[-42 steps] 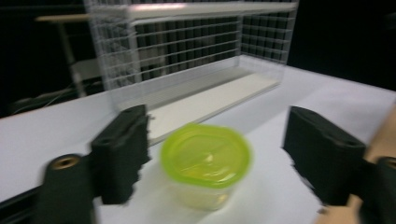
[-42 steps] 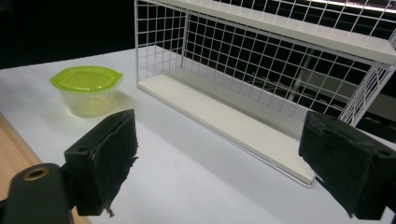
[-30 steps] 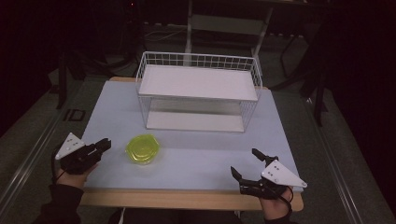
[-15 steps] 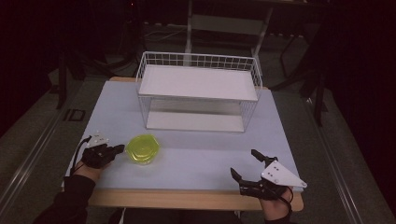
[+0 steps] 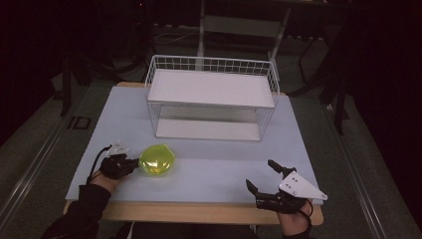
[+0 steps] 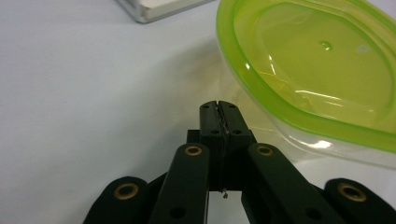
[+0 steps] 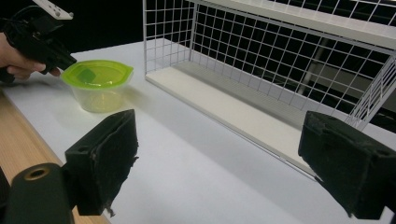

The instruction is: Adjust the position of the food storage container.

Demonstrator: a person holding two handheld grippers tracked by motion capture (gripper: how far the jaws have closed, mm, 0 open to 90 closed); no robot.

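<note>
Possibly "ID" on the floor [image 5: 79,123] left of the table [image 5: 209,164].

Left gripper [image 5: 133,163] low at front left, jaws pressed together; right gripper [image 5: 263,175] at front right, jaws spread wide.

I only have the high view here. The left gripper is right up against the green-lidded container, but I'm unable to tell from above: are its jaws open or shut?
Observer: Shut. In the left gripper view the left gripper has its jaws pressed together, with nothing between them, just short of the container.
Operator: Is it gripping the lid's rim?
Observer: No. The closed tips sit beside the green lid, below its edge, not around it.
Operator: Is the container empty?
Observer: The right gripper view shows a clear tub under the lid; I cannot tell what is inside.
Operator: And the right gripper?
Observer: The right gripper is wide open, holding nothing, facing the wire rack.
</note>
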